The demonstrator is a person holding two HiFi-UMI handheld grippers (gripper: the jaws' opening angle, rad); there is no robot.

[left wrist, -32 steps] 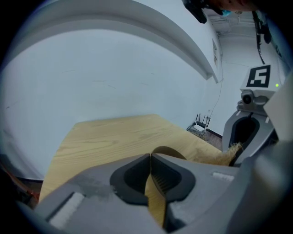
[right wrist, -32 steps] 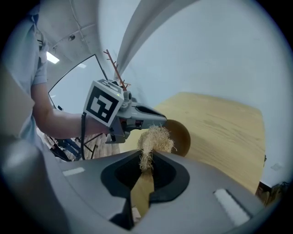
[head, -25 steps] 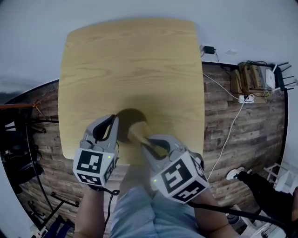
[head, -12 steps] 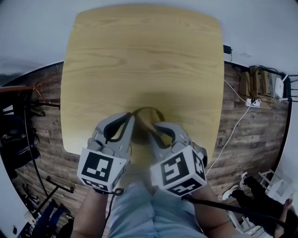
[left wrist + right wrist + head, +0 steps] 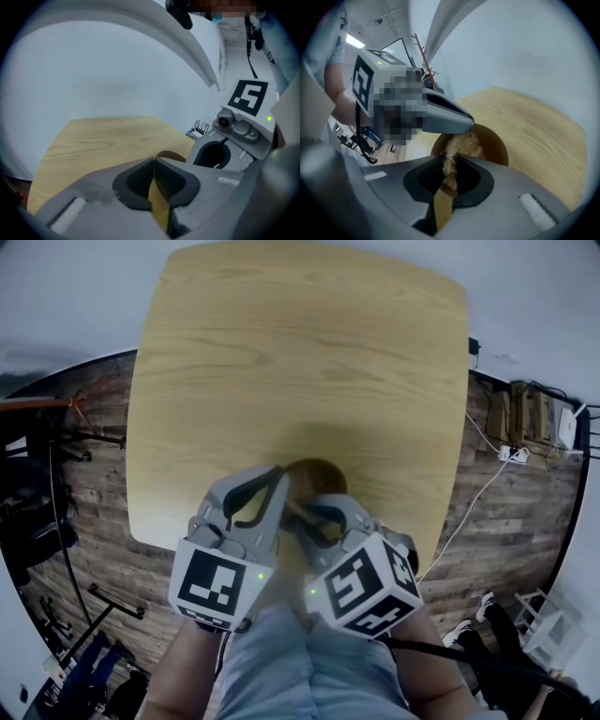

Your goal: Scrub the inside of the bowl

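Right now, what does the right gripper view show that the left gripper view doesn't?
Only the right gripper view: the straw-fibre scrubber pinched in the right gripper, reaching into the bowl, whose brown inside is visible. Only the left gripper view: the left gripper seen along its own jaws, closed at the bowl's rim. Both: the bowl's rim, the wooden table, and the opposite gripper.

Left gripper [image 5: 153,161], right gripper [image 5: 448,162]: both closed.
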